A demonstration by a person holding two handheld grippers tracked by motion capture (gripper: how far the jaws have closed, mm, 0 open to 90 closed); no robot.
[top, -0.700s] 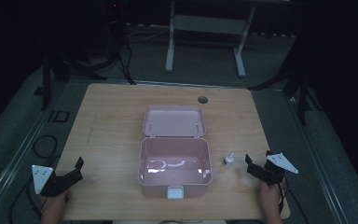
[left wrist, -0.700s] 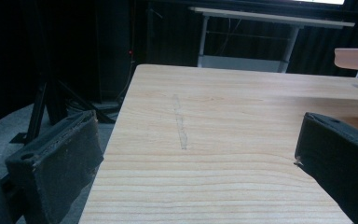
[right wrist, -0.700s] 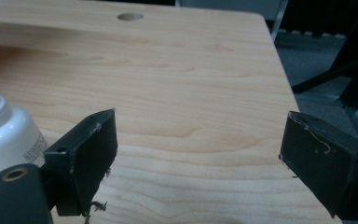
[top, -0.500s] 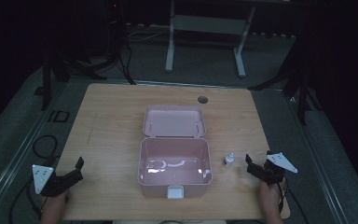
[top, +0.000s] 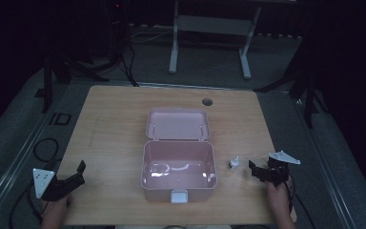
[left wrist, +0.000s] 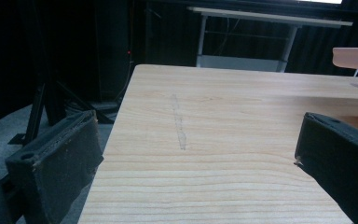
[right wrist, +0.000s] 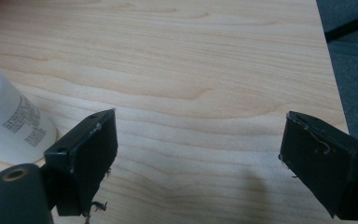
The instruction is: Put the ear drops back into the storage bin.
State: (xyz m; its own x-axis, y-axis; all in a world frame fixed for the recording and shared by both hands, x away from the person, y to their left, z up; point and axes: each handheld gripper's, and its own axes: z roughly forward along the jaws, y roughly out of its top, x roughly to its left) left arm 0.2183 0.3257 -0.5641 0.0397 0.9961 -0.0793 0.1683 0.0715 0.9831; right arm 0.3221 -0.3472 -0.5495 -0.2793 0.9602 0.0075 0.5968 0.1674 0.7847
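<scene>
A pink box (top: 178, 169) stands open at the middle of the wooden table (top: 114, 129), its lid (top: 177, 124) lying back flat behind it. A small white bottle (top: 234, 163) stands just right of the box; in the right gripper view the bottle (right wrist: 9, 123) sits at the left, beside the left jaw. My right gripper (top: 255, 170) is open near the table's right edge, a little right of the bottle, nothing between its jaws (right wrist: 198, 154). My left gripper (top: 78, 174) is open at the front left corner, empty (left wrist: 191, 154).
A round cable hole (top: 207, 101) lies in the tabletop behind the lid. A white-legged desk frame (top: 209, 28) stands beyond the table. Cables (top: 43, 148) trail on the floor at the left. A faint scuff line (left wrist: 179, 121) marks the wood ahead of the left gripper.
</scene>
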